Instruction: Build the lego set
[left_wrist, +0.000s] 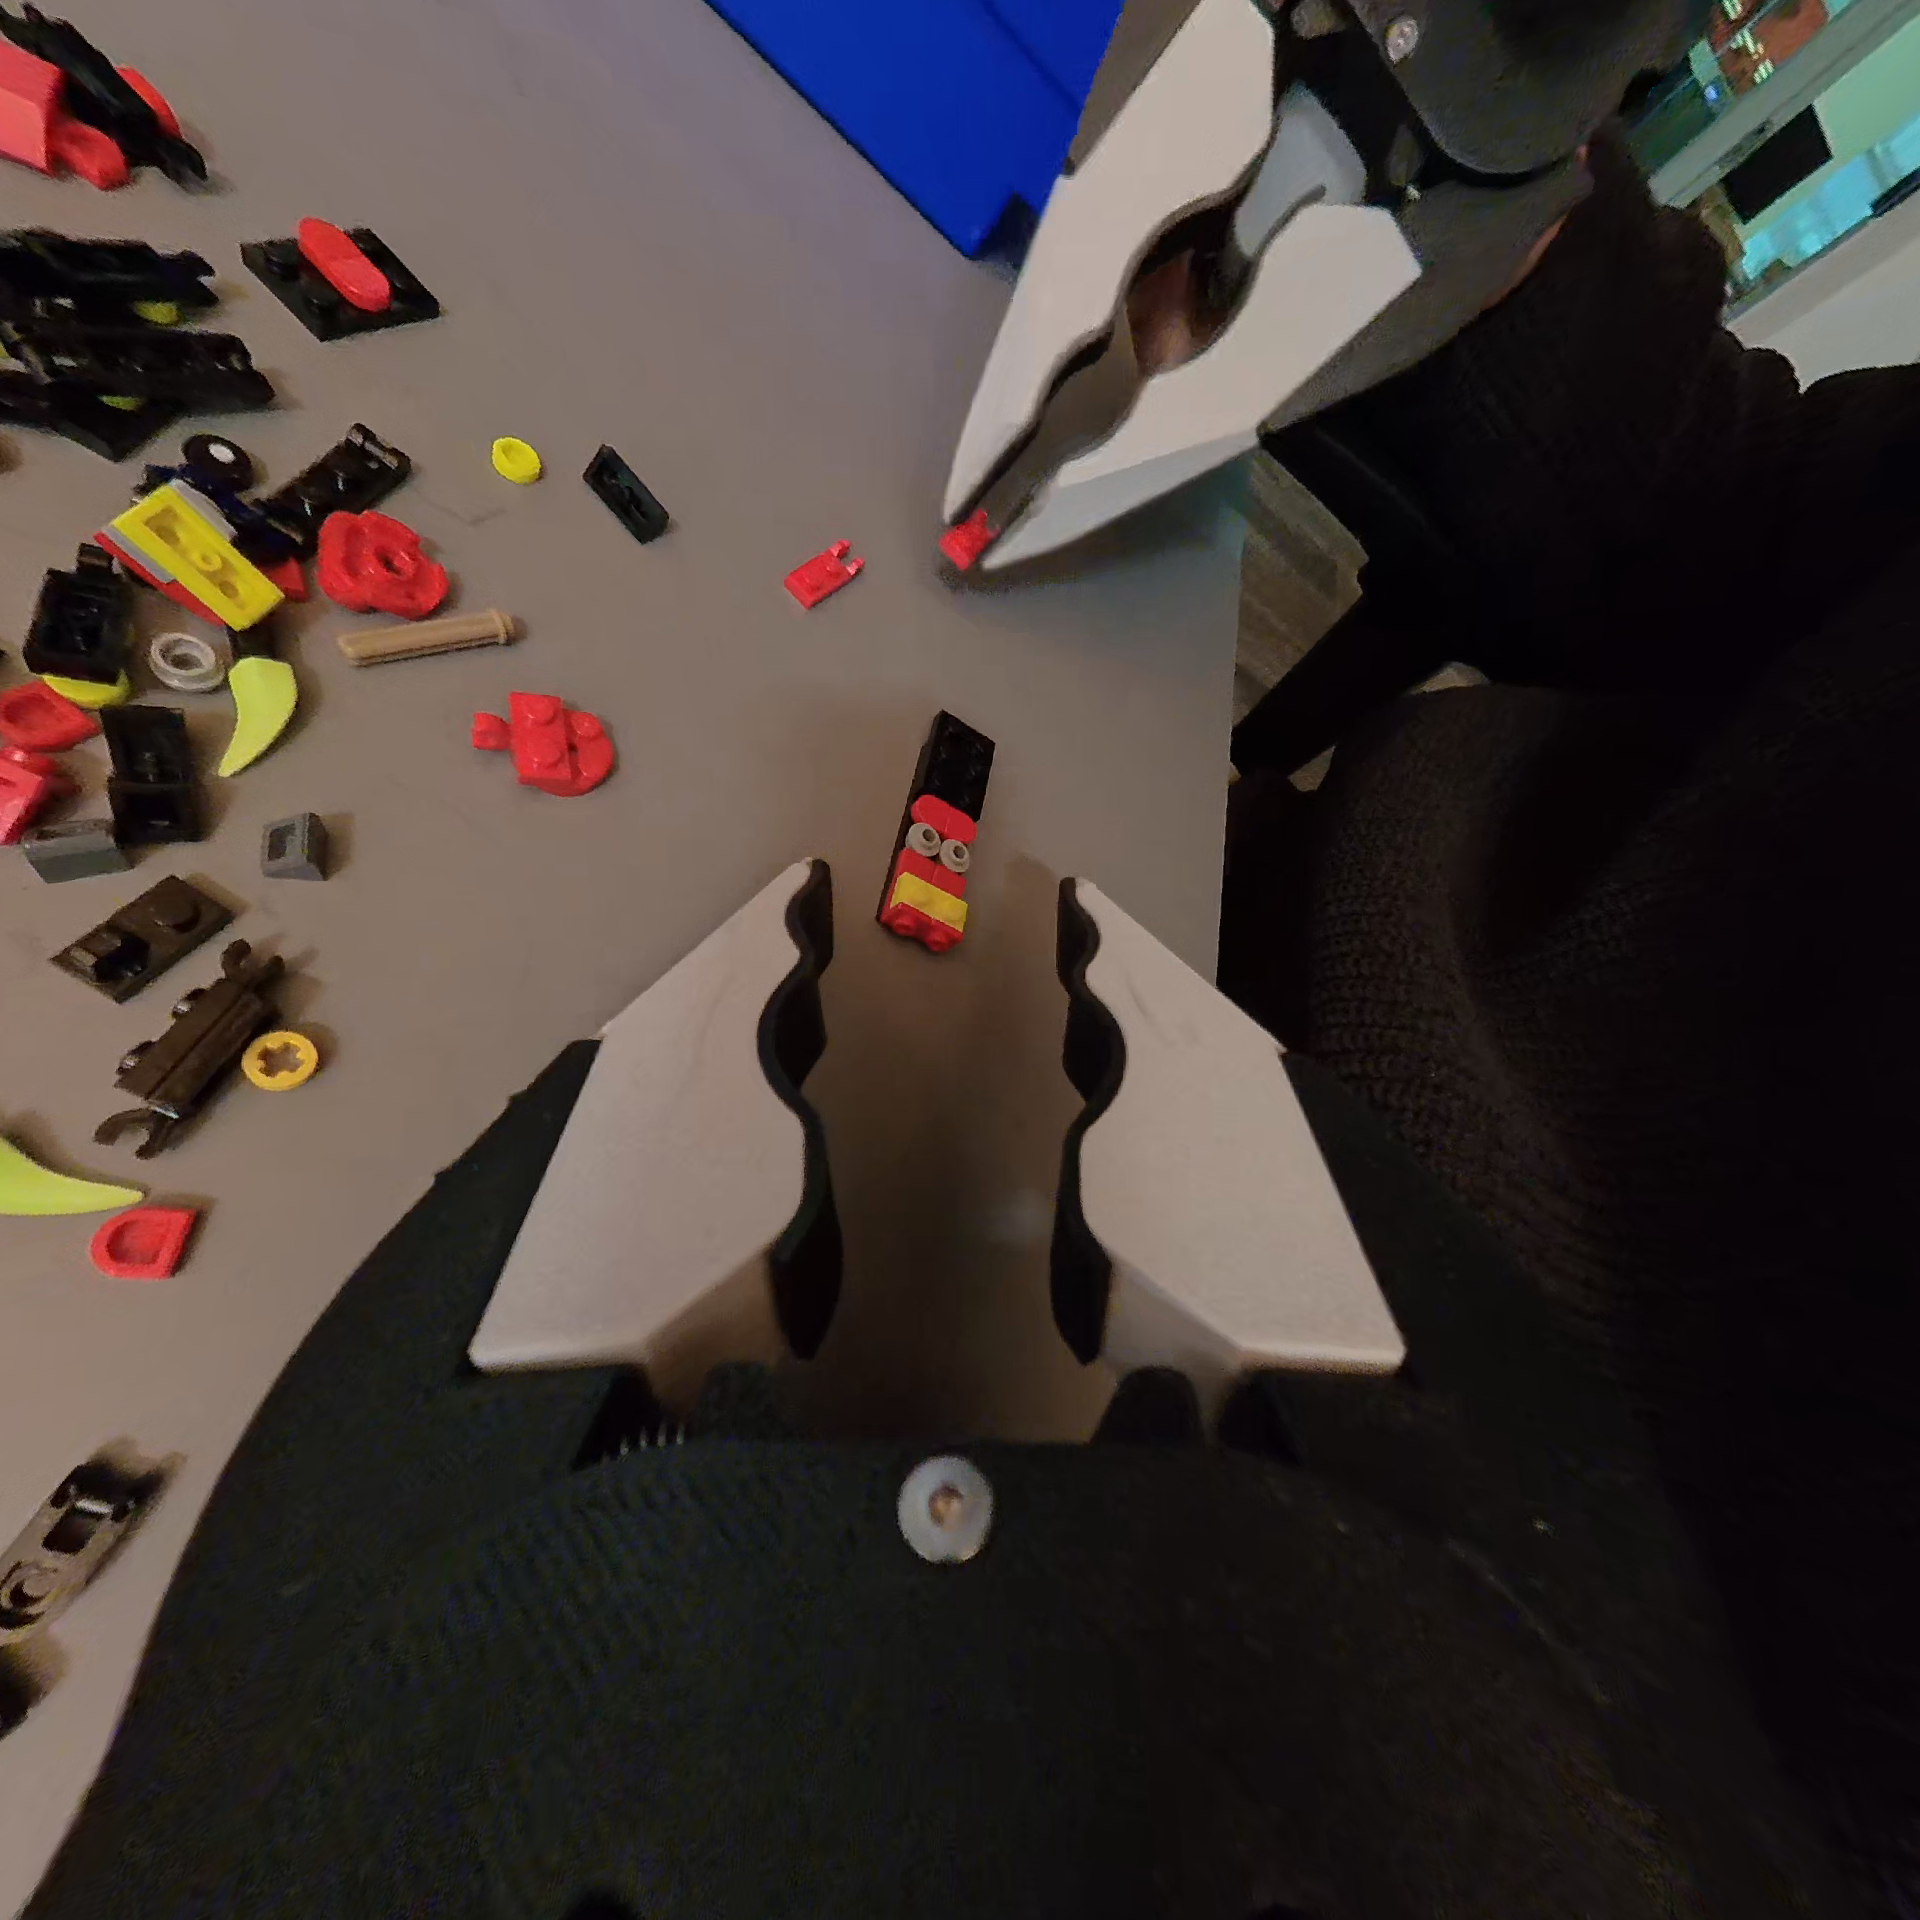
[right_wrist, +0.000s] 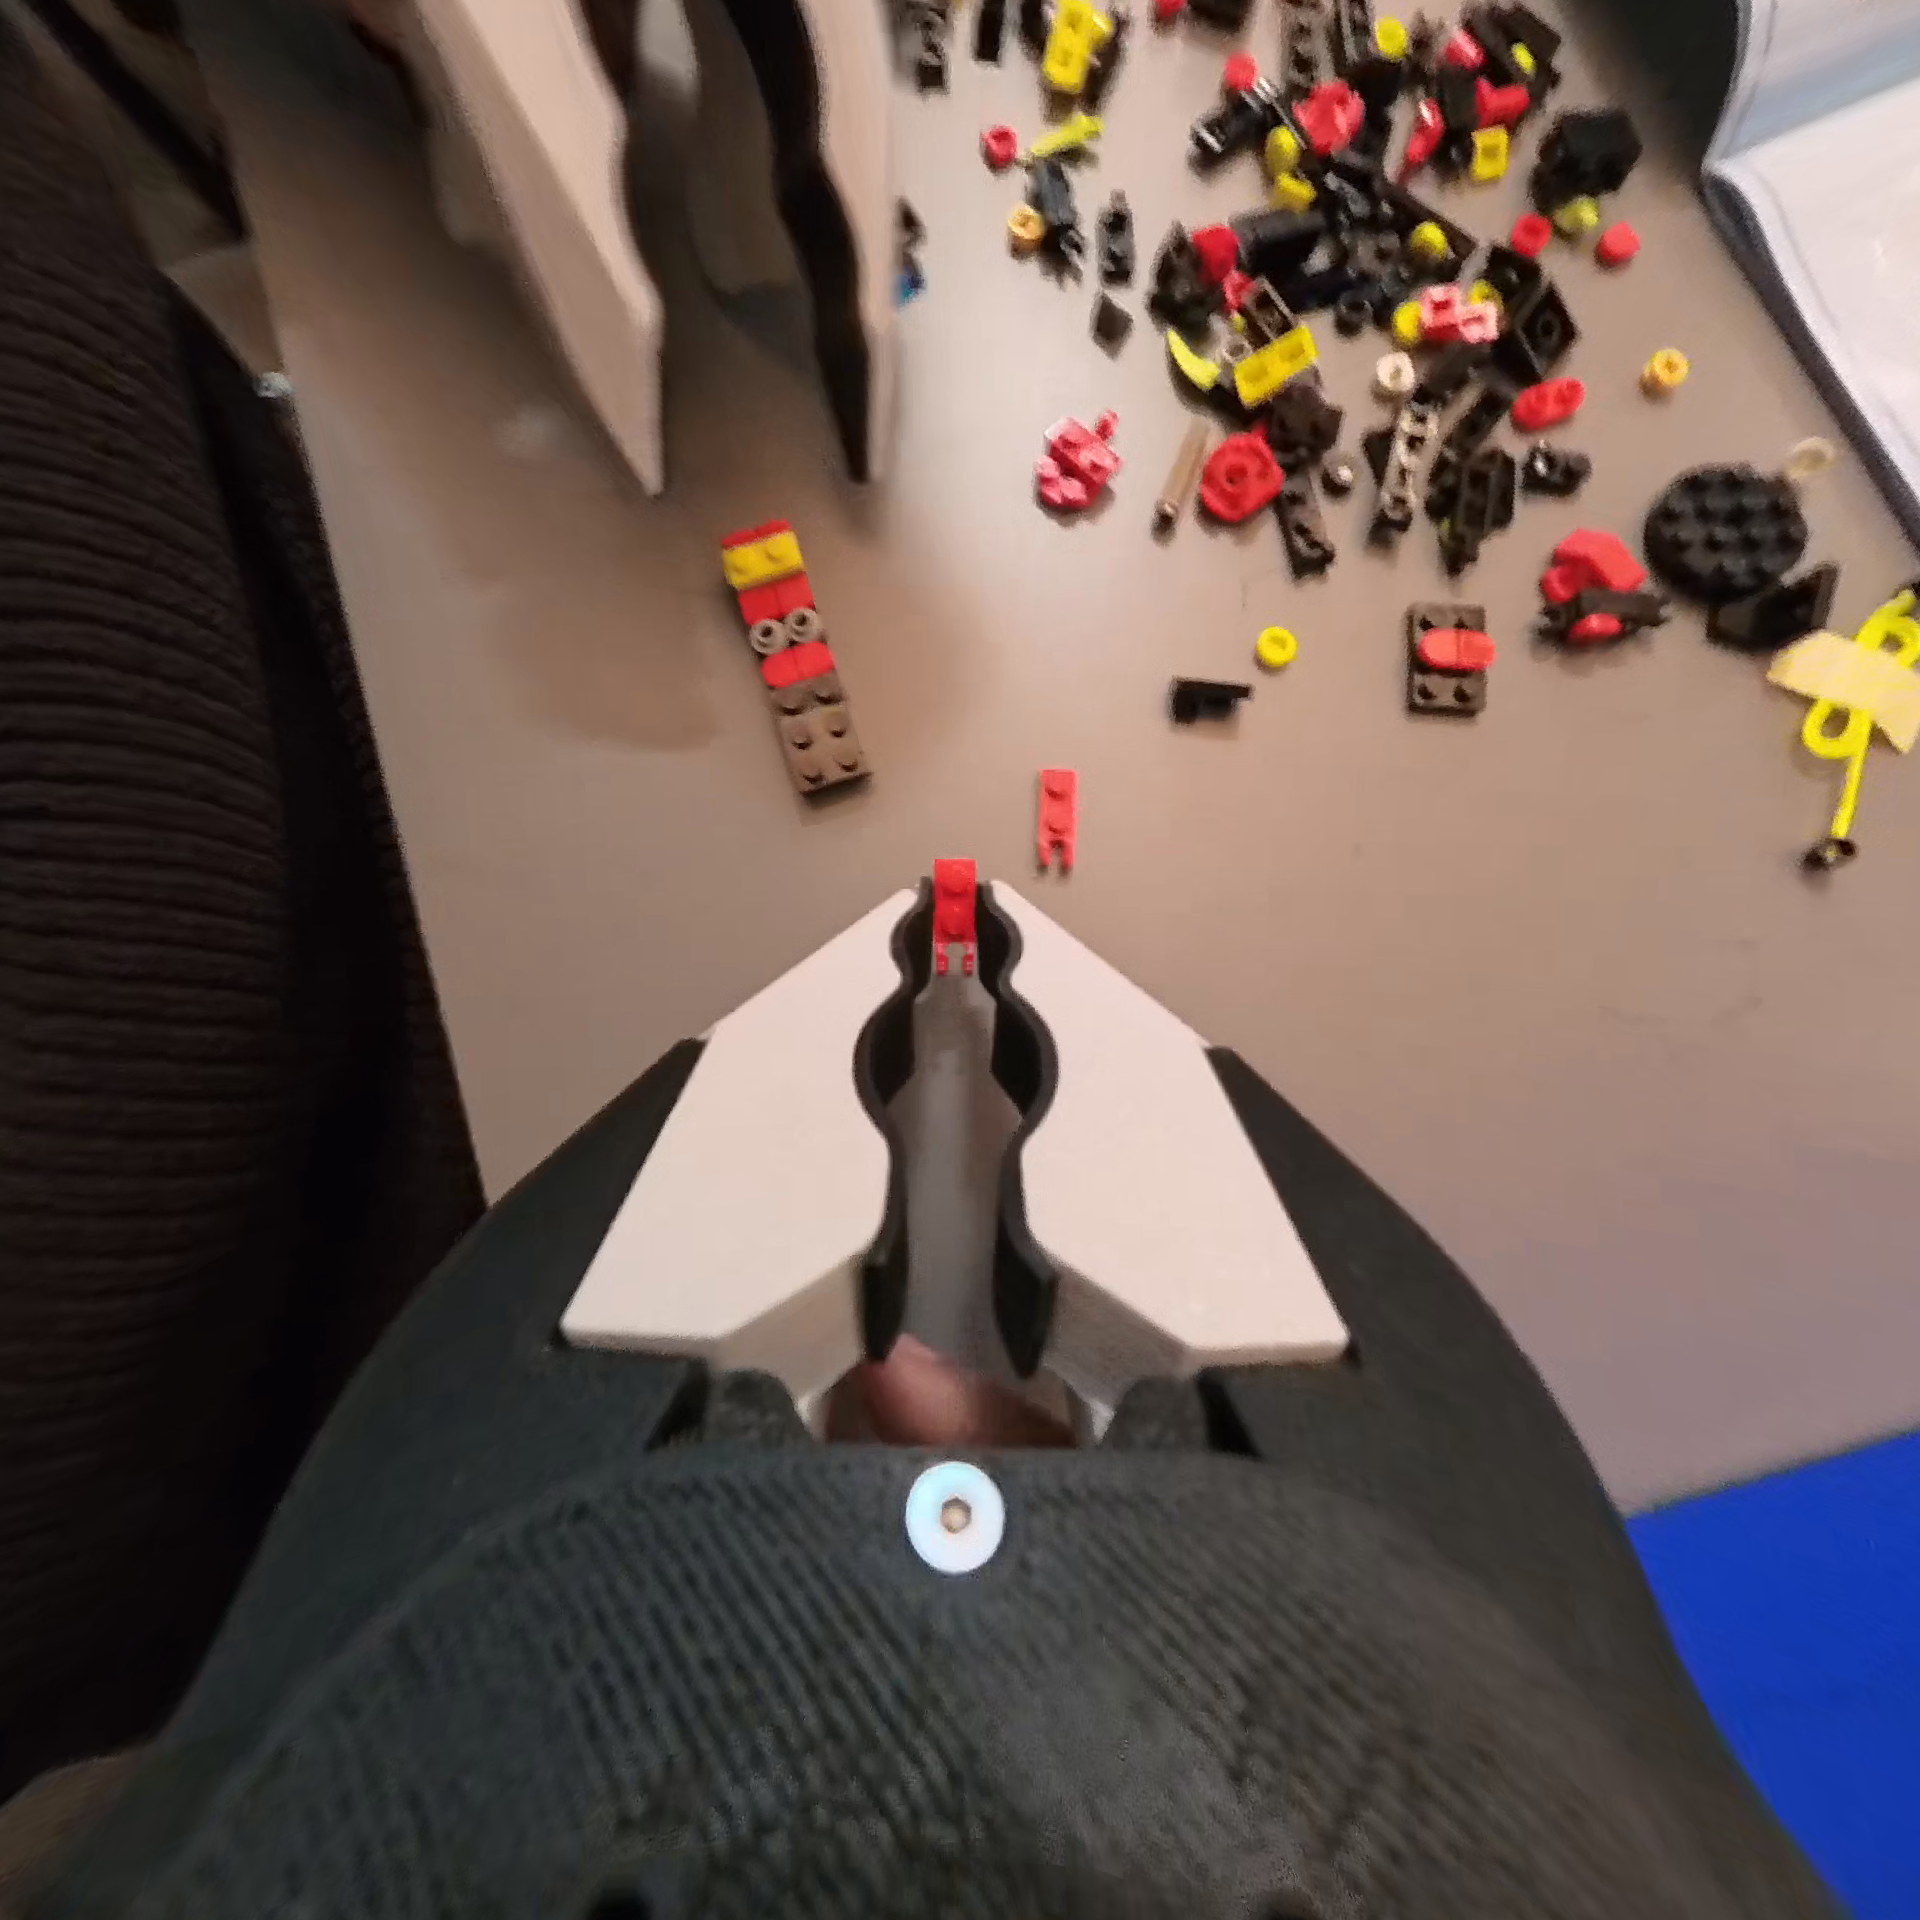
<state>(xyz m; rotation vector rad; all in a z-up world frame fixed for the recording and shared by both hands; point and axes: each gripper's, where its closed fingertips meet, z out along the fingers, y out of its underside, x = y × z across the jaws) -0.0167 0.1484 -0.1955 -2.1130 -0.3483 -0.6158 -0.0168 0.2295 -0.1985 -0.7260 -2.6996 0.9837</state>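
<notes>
Near the desk's edge lay the small lego build (left_wrist: 935, 836) — a long black plate carrying red and yellow bricks and two grey round studs — flat on the grey desk (left_wrist: 644, 156) and untouched. Just short of it hovered the left tongs (left_wrist: 943, 883), spread wide and holding nothing, the build's red end lying just ahead of the gap between their tips. Beyond the build, the right tongs (right_wrist: 954, 904) were clenched on a small red clip plate (right_wrist: 954, 914), gripped at the very tips with its studded end poking forward; in the left wrist view those tips sat low at the desk surface, though contact could not be judged. A second red clip plate (right_wrist: 1057, 818) lay loose on the desk just beside them, between the right tongs and the build. Farther out spread the loose pile of pieces (right_wrist: 1382, 312) — black, red and yellow parts, with a red rounded piece (left_wrist: 551, 743), a tan pin (left_wrist: 426, 639) and a small yellow round stud (left_wrist: 515, 459) scattered nearer. A blue surface (left_wrist: 914, 94) bordered the desk's far side.
</notes>
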